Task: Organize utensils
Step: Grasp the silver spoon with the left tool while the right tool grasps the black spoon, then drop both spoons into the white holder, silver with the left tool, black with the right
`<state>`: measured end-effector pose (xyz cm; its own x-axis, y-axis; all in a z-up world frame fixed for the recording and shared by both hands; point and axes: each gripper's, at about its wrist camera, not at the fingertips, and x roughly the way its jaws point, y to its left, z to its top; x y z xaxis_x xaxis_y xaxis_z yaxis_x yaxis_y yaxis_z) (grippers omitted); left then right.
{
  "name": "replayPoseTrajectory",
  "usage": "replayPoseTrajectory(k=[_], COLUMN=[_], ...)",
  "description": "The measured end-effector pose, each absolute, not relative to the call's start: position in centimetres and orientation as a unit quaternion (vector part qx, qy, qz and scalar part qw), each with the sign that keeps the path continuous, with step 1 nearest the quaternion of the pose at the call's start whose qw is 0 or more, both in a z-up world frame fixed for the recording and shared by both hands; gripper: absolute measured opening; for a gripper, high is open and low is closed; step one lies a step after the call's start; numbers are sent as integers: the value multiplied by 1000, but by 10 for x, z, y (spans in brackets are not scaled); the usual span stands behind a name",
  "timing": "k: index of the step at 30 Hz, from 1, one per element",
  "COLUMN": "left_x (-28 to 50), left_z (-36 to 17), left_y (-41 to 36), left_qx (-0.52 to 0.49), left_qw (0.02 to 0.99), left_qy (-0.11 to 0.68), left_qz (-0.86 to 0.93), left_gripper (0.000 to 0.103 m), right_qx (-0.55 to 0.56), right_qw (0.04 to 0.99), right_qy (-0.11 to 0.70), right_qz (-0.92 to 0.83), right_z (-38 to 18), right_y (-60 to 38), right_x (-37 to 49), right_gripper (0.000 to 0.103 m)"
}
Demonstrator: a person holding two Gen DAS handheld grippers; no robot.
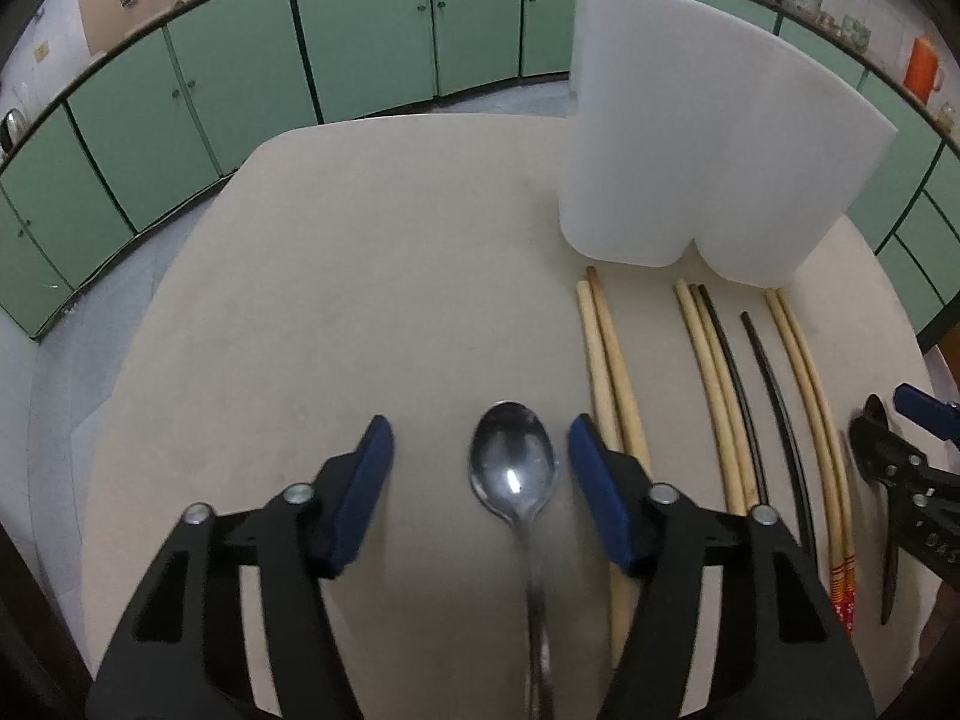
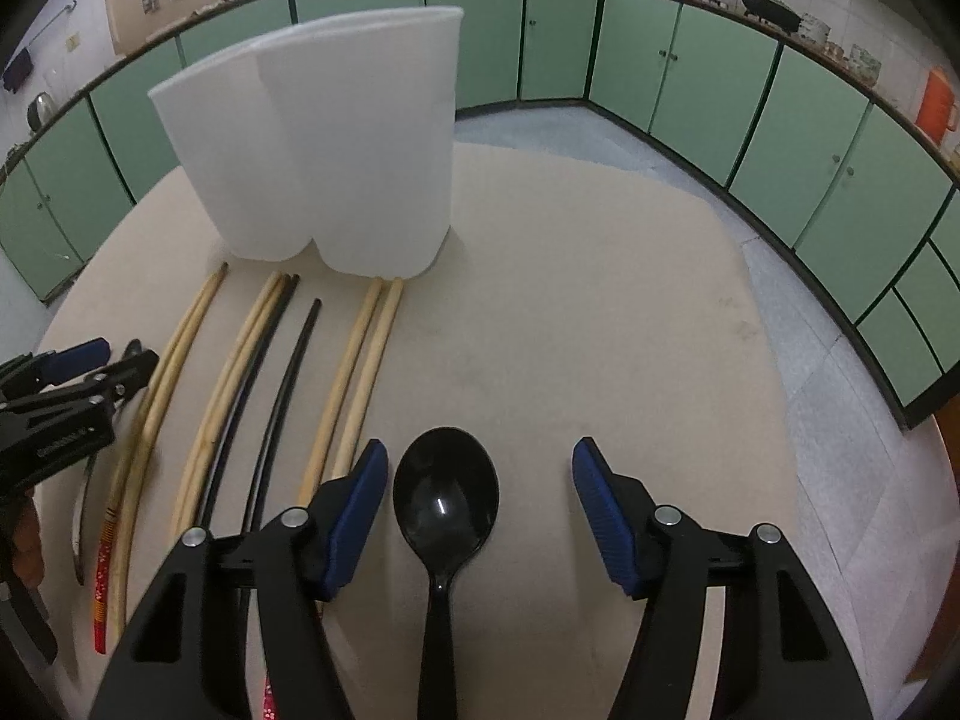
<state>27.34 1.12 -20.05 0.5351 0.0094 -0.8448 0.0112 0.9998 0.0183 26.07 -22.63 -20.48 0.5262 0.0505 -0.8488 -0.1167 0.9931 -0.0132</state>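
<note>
One white holder (image 1: 708, 156) stands upper right in the left wrist view, on the beige table (image 1: 360, 300); it has two lobes, and its inside is hidden from here. Seven chopsticks (image 1: 714, 384) lie below it, right of centre: a pale pair, then two pale with one black alongside, a lone black one, and a pale pair with red ends. One steel spoon (image 1: 513, 462) lies bowl-up at lower centre. The left claw (image 1: 480, 447) is partly open, its blue pads on either side of the spoon's bowl with a gap on each side, gripping nothing. At the right edge the right claw (image 1: 900, 420) shows in part, over a black spoon (image 1: 870, 438).

One holder (image 2: 324, 150) again in the right wrist view, now upper left, contents not visible. Seven chopsticks (image 2: 354, 372) fan out below it at left. One black spoon (image 2: 447, 495) lies at lower centre. The right claw (image 2: 474, 462) is partly open and grips nothing; the spoon's bowl sits between its pads, just beside the left pad and well clear of the right one. At the left edge the left claw (image 2: 114, 360) appears in part.
</note>
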Motion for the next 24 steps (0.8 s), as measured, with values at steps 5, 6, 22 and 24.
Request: replayPoseTrajectory(k=[5,6,22,24], left_x=[269,269,210,205], left_z=[-198,-197,-160,-149], left_y=[0,-3,18,20], left_qx=[3,2,-37,-45], left_qw=[877,877,946,954], left_qy=[481,480,317,290], left_qz=[-18,-19,-59,-62], left_gripper=[28,28,27,27], right_qx=[-23,-20,54,72], right_qw=[866,865,933,941], right_qy=[498,498,340,311], right_qz=[50,51,109,116], right_z=[-207,-207,-153,-142], right_y=[-230,-231,-265,-266], right_x=[270,270,238,240], right_gripper=[49,46,34,34])
